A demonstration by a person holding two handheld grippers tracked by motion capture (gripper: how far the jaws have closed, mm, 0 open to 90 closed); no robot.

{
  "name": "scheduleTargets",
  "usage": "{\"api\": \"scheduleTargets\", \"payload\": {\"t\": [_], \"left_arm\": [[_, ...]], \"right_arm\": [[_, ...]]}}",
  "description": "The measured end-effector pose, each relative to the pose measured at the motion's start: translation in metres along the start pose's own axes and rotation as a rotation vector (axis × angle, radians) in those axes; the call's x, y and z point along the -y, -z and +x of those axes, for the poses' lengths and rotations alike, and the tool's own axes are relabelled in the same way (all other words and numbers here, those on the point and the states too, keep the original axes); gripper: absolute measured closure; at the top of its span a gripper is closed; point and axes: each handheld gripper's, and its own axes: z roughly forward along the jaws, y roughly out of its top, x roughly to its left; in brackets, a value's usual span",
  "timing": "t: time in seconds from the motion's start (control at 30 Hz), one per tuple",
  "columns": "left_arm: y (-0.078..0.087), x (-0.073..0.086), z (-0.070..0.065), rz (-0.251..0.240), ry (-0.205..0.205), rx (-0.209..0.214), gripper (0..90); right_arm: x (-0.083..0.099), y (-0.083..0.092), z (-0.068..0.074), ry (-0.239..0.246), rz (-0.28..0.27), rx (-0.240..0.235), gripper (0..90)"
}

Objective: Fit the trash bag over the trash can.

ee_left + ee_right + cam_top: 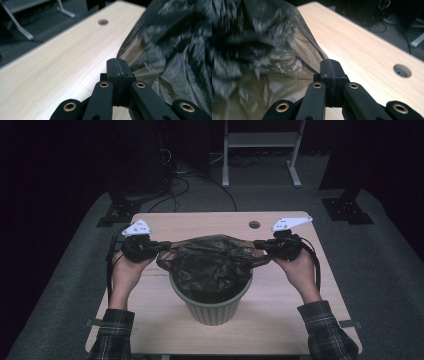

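Wooden table point(295, 305), green bin point(212, 307), black bag point(212, 262) stretched

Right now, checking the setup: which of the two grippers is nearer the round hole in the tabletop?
The right gripper, pinching the black bin bag edge, is nearer the round hole; the left gripper holds the bag's opposite edge, farther off.

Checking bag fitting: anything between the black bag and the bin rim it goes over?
Nothing visible does. The left gripper and right gripper each pinch an edge of the black bag, stretched open right above the green bin. The table around the bin is bare.
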Motion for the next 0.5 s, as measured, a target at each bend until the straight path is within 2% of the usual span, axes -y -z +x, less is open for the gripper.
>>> {"api": "scheduleTargets", "payload": {"t": [0.03,0.17,0.23,0.33,0.43,0.5], "left_arm": [[-0.004,0.003,0.000,0.005,0.006,0.016,90.0],[-0.016,0.011,-0.006,0.031,0.022,0.067,89.9],[-0.020,0.012,-0.007,0.040,0.019,0.062,89.9],[-0.025,0.012,-0.003,0.088,0.017,0.026,89.9],[-0.026,0.017,0.001,0.106,0.030,0.022,89.9],[-0.027,0.024,0.003,0.105,0.051,0.034,90.0]], "right_arm": [[0.004,-0.003,0.000,0.000,0.009,0.002,90.0],[0.020,-0.010,0.003,-0.026,0.011,-0.043,90.0],[0.025,-0.014,0.005,-0.031,0.012,-0.053,90.0],[0.026,-0.020,0.005,-0.024,0.039,-0.010,90.0],[0.028,-0.020,0.000,-0.040,0.040,-0.005,90.0],[0.033,-0.020,-0.004,-0.049,0.042,-0.002,90.0]]}}
